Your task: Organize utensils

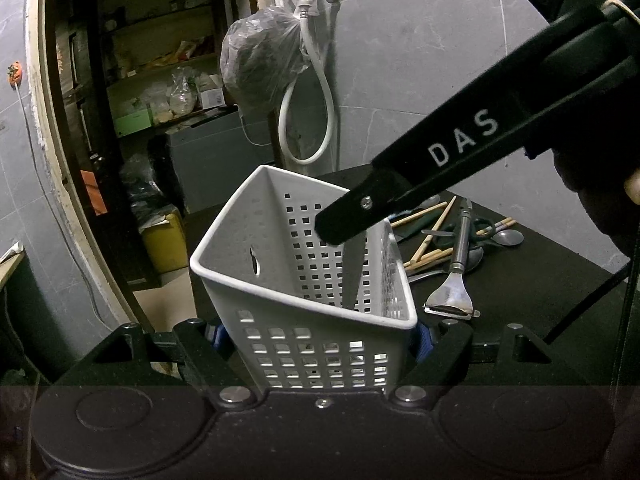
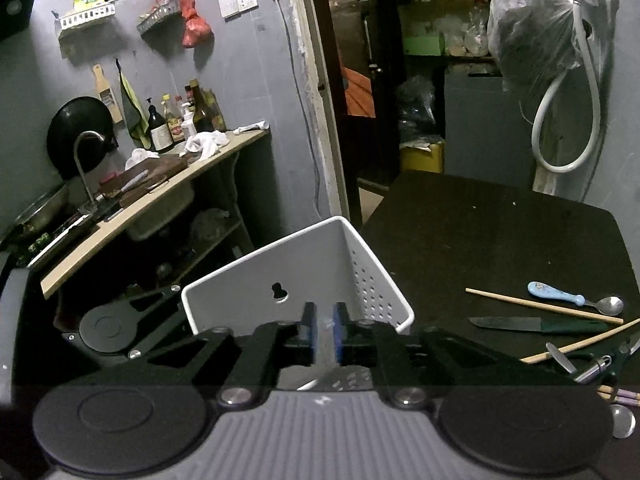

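Observation:
A white perforated basket (image 1: 304, 304) stands tilted at the black table's left edge, and my left gripper (image 1: 320, 340) is shut on its two sides with the blue pads (image 1: 424, 344). My right gripper (image 1: 344, 224) reaches in from the upper right over the basket's mouth. Just under its tip a dark flat blade (image 1: 354, 268) points down inside the basket. In the right wrist view the right gripper (image 2: 324, 332) hangs over the basket (image 2: 280, 276) with a narrow gap between its pads (image 2: 308, 328). Nothing shows between them.
Loose utensils lie on the black table (image 2: 480, 232): a green-handled knife (image 2: 536, 325), a blue-handled spoon (image 2: 572, 300), chopsticks (image 2: 540, 305) and a peeler (image 1: 452, 296). A counter with a sink (image 2: 160, 196) is at the left. A hose (image 1: 308, 120) and a plastic bag (image 1: 260, 60) hang on the wall.

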`<action>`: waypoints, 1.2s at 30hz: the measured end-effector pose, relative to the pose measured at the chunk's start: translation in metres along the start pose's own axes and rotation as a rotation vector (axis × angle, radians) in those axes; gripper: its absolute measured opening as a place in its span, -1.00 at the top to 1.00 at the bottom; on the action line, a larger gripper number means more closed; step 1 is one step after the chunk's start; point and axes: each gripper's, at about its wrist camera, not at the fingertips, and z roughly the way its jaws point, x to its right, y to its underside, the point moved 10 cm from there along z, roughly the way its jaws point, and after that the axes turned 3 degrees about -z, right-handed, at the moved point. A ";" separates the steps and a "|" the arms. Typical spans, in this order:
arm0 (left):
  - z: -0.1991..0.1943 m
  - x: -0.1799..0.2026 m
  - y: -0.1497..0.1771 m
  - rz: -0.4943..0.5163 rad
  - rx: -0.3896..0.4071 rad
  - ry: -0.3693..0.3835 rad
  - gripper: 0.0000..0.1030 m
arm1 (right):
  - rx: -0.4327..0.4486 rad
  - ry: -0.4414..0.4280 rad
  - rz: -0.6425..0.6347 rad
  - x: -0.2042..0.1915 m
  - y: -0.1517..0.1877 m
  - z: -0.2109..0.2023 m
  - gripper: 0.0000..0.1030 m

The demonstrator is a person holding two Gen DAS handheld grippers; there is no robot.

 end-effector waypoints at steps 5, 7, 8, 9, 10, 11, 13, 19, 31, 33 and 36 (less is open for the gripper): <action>0.000 0.002 0.001 0.002 0.000 -0.001 -0.57 | 0.057 -0.004 -0.012 0.001 -0.004 -0.011 0.06; 0.000 0.002 0.001 0.003 0.000 -0.001 -0.57 | 0.089 0.001 -0.024 0.001 -0.005 -0.017 -0.07; 0.000 0.002 0.002 0.003 -0.001 -0.001 -0.57 | 0.105 0.004 -0.027 0.001 -0.006 -0.020 -0.20; 0.000 0.002 0.002 0.003 -0.001 -0.001 -0.57 | 0.119 0.006 -0.028 0.002 -0.008 -0.023 -0.27; 0.000 0.002 0.002 0.002 -0.001 -0.002 -0.57 | 0.136 0.011 -0.027 0.003 -0.009 -0.026 -0.41; 0.000 0.002 0.002 0.002 -0.001 -0.003 -0.57 | 0.156 0.015 -0.025 0.004 -0.010 -0.029 -0.56; -0.001 0.002 0.002 0.000 -0.002 -0.004 -0.57 | 0.198 0.022 -0.011 0.009 -0.015 -0.038 -0.83; -0.002 0.001 0.002 -0.001 -0.003 -0.005 -0.57 | 0.324 0.117 0.040 0.034 -0.024 -0.059 -1.00; -0.002 0.000 0.002 -0.006 -0.005 -0.009 -0.57 | 0.122 0.601 0.123 0.142 0.050 -0.028 -1.00; -0.002 0.000 0.002 -0.006 -0.005 -0.009 -0.57 | 0.077 0.625 0.095 0.151 0.064 -0.018 -1.00; -0.003 0.000 0.002 -0.010 -0.005 -0.010 -0.57 | 0.027 0.648 0.064 0.162 0.078 -0.004 -1.00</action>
